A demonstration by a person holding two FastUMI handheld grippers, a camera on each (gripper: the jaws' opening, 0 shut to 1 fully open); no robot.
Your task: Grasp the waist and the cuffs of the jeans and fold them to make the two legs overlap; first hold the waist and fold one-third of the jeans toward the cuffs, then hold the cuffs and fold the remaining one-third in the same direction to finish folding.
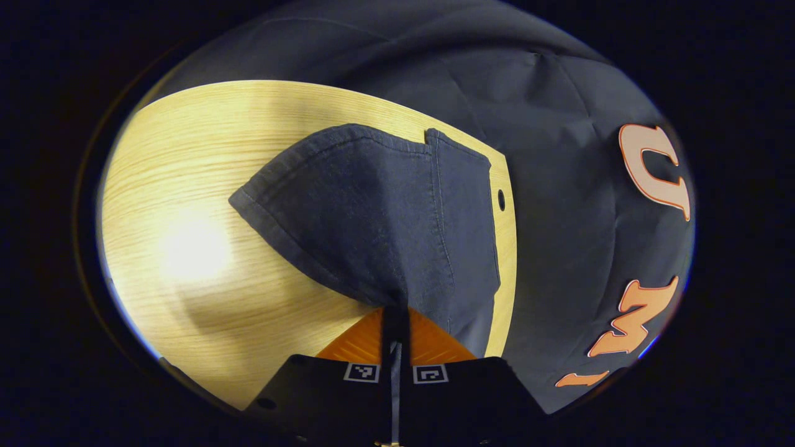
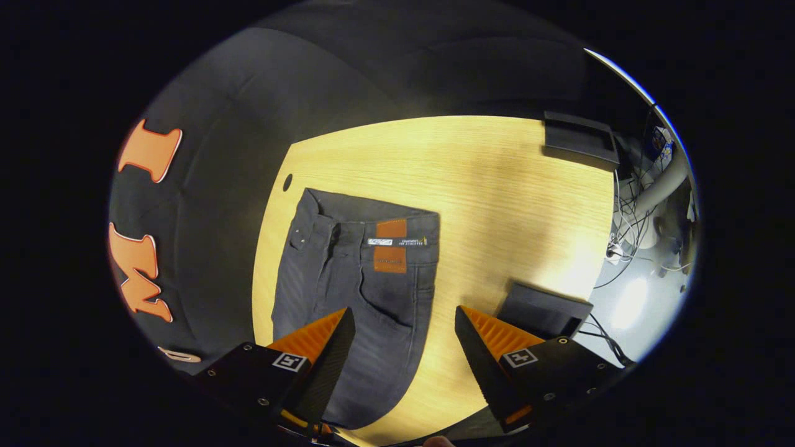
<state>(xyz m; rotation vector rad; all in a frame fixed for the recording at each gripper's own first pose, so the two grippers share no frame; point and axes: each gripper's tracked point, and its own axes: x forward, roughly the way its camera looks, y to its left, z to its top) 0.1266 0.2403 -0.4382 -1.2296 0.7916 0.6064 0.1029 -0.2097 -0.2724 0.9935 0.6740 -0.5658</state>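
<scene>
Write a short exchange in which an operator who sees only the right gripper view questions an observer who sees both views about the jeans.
Operator: My right gripper hangs open over the waist. Is the left gripper holding anything?
Observer: Yes. The left gripper is shut on a pinch of the jeans.
Operator: Which end of them?
Observer: The leg end. The hemmed cuffs show just beyond its fingers.
Operator: Where do the cuffs sit?
Observer: On the table, close to its edge.
</scene>
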